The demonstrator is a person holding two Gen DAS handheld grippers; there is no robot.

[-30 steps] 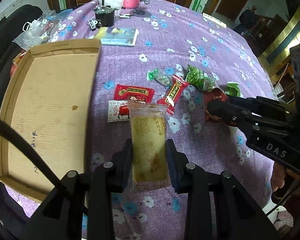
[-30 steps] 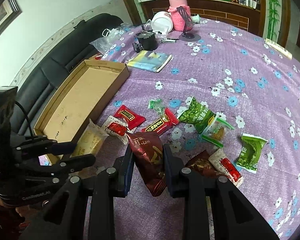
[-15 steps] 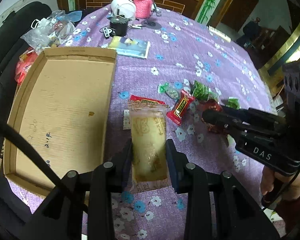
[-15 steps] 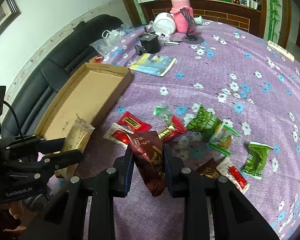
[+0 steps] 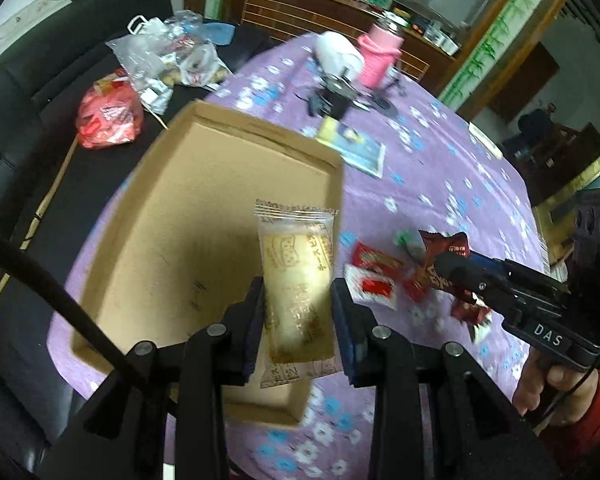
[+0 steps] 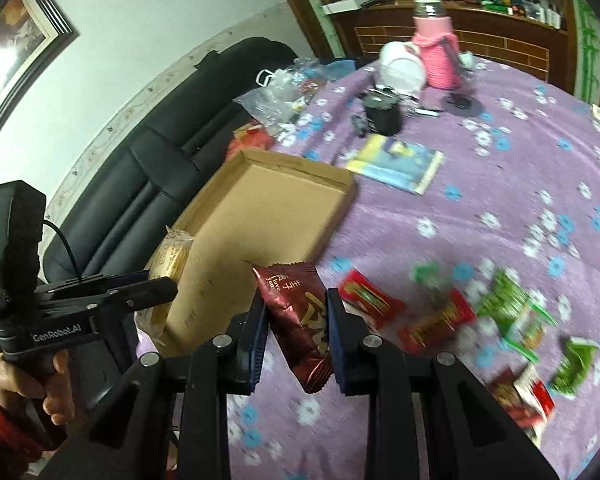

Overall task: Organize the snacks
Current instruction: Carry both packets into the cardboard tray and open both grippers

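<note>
Left wrist view: the left gripper [image 5: 298,304] pinches a clear-wrapped pale yellow cake bar [image 5: 298,280] over the shallow brown cardboard tray [image 5: 172,216], apparently for dropping in.

Right wrist view: the right gripper [image 6: 296,320] clamps a dark red foil snack packet [image 6: 300,316] just beside that tray's near edge [image 6: 332,220], likely next in.

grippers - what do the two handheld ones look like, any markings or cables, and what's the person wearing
Both are black two-finger tools with bolted linkage arms and dark blue pads. The right gripper carries white "DAS" lettering on its side; the left gripper reads "GenRobot.AI" and has a boxy black block on top. A thin black cable trails from each. Red sleeves show at both wrists.
</note>
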